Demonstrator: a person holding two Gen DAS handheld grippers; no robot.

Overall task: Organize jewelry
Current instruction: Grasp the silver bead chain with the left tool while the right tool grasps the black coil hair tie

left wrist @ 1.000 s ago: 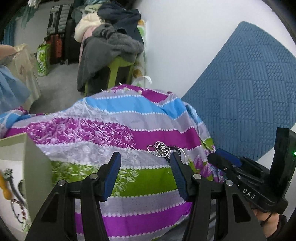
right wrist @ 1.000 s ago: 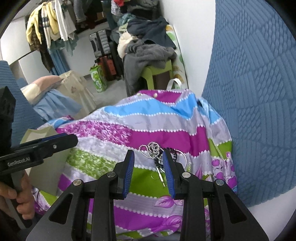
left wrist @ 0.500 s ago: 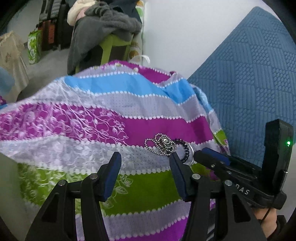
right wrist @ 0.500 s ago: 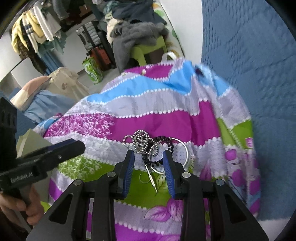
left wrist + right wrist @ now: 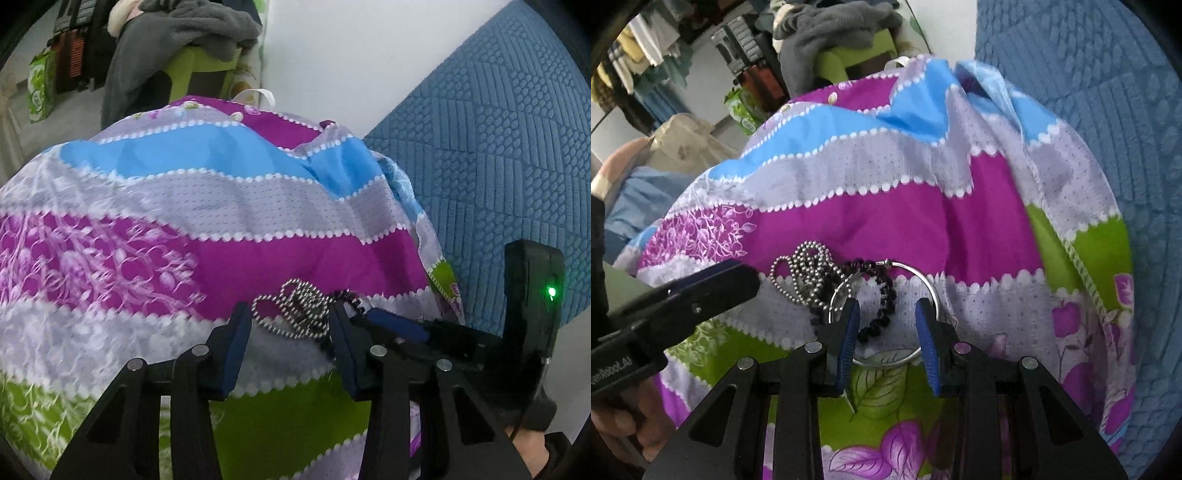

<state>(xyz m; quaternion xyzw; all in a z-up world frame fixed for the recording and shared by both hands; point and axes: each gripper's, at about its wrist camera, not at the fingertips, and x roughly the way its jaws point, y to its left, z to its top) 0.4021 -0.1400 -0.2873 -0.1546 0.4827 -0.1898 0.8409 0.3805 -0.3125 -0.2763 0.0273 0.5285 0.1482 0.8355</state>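
Note:
A tangle of jewelry lies on the striped purple, blue and green cloth: a silver ball chain, a black coiled band and a large silver hoop. My right gripper is open, its jaws either side of the black band and over the hoop. My left gripper is open, its jaws straddling the ball chain from the near side. The left gripper's finger shows left of the chain in the right wrist view; the right gripper shows in the left wrist view.
A blue quilted cushion rises on the right behind the cloth. A green stool heaped with grey clothes stands beyond the cloth's far edge, by a white wall. Bags and hanging clothes fill the far left.
Both grippers have moved forward and down onto the jewelry pile. The right gripper's jaws have opened wider around the black band; the cardboard box has left the left view.

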